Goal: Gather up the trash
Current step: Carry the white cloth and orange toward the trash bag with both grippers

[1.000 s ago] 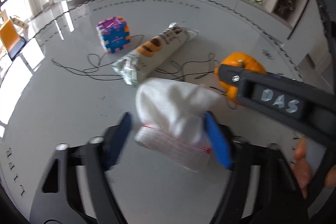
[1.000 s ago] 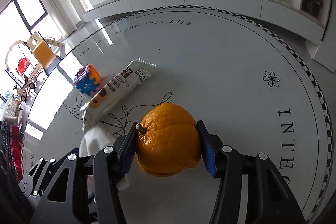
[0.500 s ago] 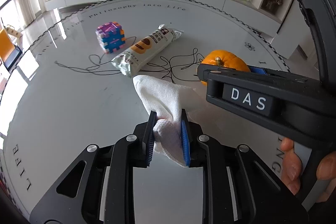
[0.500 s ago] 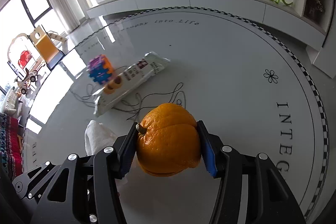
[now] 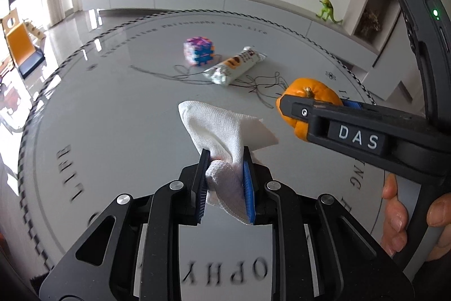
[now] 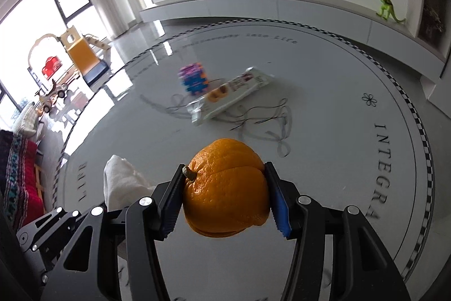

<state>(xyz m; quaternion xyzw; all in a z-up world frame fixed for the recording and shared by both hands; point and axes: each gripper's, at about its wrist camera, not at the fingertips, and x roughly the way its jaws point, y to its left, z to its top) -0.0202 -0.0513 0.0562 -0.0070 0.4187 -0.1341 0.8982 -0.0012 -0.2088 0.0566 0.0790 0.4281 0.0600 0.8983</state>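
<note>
My left gripper (image 5: 224, 182) is shut on a crumpled white cloth (image 5: 217, 129) and holds it above the round white table (image 5: 112, 117). The cloth also shows in the right wrist view (image 6: 121, 182). My right gripper (image 6: 225, 198) is shut on an orange peel with a stem (image 6: 225, 188), held above the table; it shows to the right in the left wrist view (image 5: 310, 95). A snack wrapper (image 5: 234, 66) lies further back on the table, also in the right wrist view (image 6: 228, 95).
A colourful puzzle cube (image 5: 198, 50) sits beside the wrapper, also in the right wrist view (image 6: 194, 78). Thin black wire (image 6: 262, 120) lies looped near the wrapper. A green toy dinosaur (image 6: 387, 3) stands on the ledge behind.
My left gripper closed on the white cloth and lifted it off the table. Both grippers have risen and drawn back, the right one still holding the orange peel.
</note>
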